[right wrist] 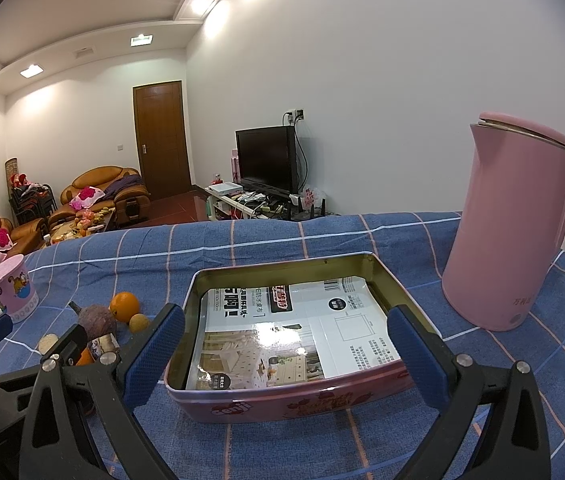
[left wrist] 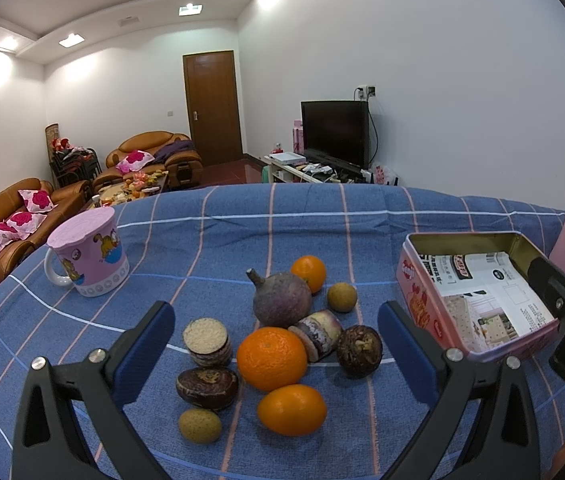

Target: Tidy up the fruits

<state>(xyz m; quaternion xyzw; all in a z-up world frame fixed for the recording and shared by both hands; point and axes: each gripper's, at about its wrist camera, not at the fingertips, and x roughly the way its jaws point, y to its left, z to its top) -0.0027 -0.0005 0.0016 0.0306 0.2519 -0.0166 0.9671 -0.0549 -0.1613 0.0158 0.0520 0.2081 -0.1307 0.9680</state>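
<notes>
Left tool (left wrist: 276, 336) spread apart, empty, hovering over the fruit pile (left wrist: 272, 358), presumably lining up a first pick. Right tool (right wrist: 286, 346) also apart, facing the empty tin (right wrist: 282, 398) at pile's 3 o'clock on table (left wrist: 242, 216).

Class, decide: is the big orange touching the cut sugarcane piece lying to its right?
Touching. The left wrist view shows the big orange pressed against the sugarcane piece, with no cloth between them.
</notes>
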